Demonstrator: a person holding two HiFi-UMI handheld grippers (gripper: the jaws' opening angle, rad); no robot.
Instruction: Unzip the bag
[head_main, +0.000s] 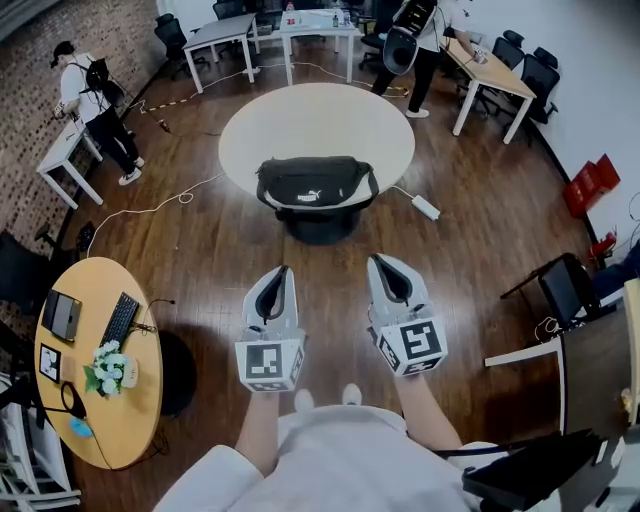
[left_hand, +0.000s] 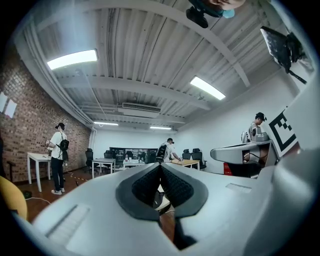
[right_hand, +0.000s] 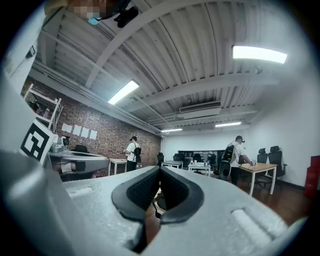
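Note:
A black waist bag (head_main: 316, 184) with a white logo lies at the near edge of a round white table (head_main: 316, 128) in the head view. My left gripper (head_main: 283, 271) and right gripper (head_main: 377, 262) hang side by side short of the table, over the wooden floor, both pointing level toward the bag. Each is shut with nothing between its jaws. In the left gripper view the left gripper (left_hand: 160, 167) shows its dark pads (left_hand: 145, 184) pressed together; in the right gripper view the right gripper (right_hand: 160, 171) looks the same. The bag is hidden behind the jaws in both gripper views.
A round wooden table (head_main: 100, 350) with a keyboard, tablet and flowers stands at the left. A white power strip (head_main: 425, 207) and cables lie on the floor by the white table. People stand at desks (head_main: 497, 70) at the back and by the brick wall (head_main: 95, 105).

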